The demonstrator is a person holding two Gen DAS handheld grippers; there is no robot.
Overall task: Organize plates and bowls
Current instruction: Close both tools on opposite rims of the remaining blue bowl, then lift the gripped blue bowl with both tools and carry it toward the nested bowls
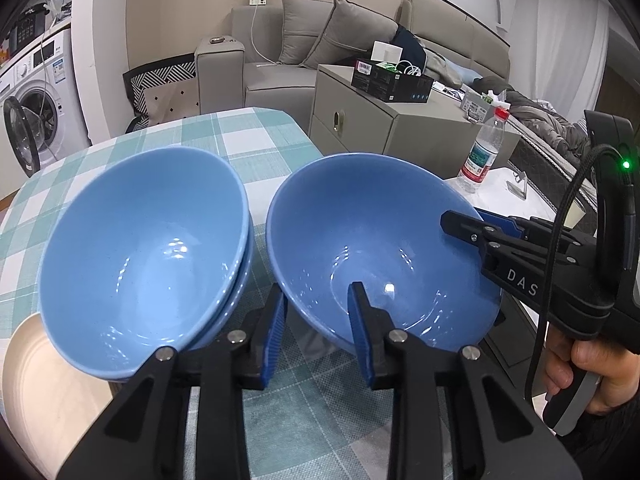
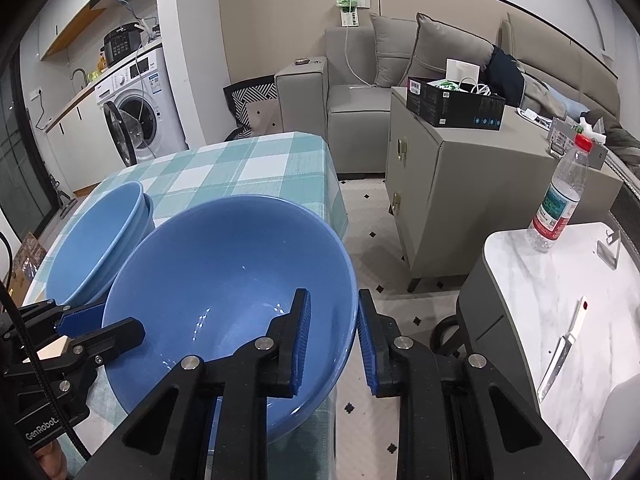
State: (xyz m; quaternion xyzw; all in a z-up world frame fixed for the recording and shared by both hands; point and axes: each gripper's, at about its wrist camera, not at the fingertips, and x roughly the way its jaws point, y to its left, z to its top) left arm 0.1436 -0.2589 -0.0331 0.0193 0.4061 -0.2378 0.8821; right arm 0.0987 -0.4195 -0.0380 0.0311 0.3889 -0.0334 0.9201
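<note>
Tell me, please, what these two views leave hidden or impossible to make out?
- Plate, left wrist view: cut off by the frame edge and covered by the stacked bowls; whether more plates lie beneath is hidden.
- Single bowl, both views: its underside is hidden, so whether it rests on the table cannot be told.
- Bottle label: too small to read.
- Box contents: mostly hidden by its walls.
</note>
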